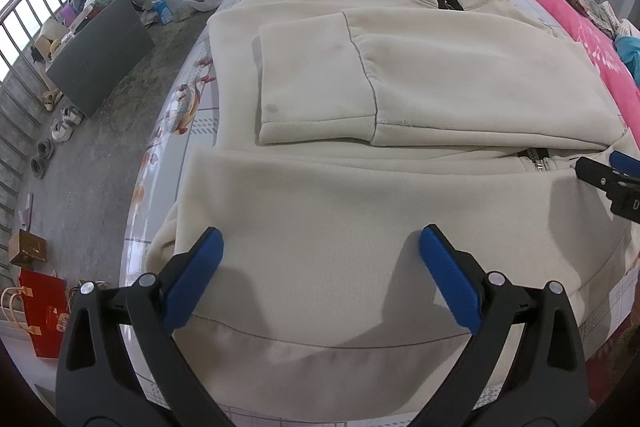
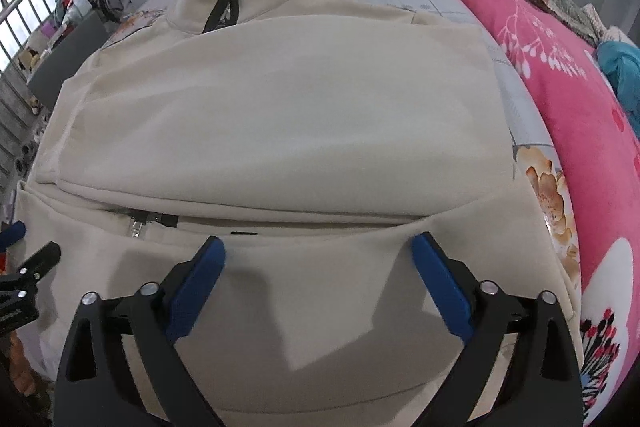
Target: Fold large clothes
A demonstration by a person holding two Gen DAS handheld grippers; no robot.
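A cream zip-up jacket [image 1: 400,75] lies flat on the bed, collar at the far end, with both sleeves folded across its chest. It also shows in the right wrist view [image 2: 280,107]. My left gripper [image 1: 320,247] is open and empty, hovering over the jacket's lower left part near the hem. My right gripper [image 2: 318,255] is open and empty over the lower right part, just short of the black zipper [image 2: 138,223]. The right gripper's tip shows at the right edge of the left wrist view [image 1: 608,175].
The bed has a floral sheet [image 1: 180,115]. A pink blanket [image 2: 560,75] runs along the bed's right side. To the left is bare floor with shoes [image 1: 60,131], a grey board [image 1: 104,67], a red bag [image 1: 40,315] and clutter by the window.
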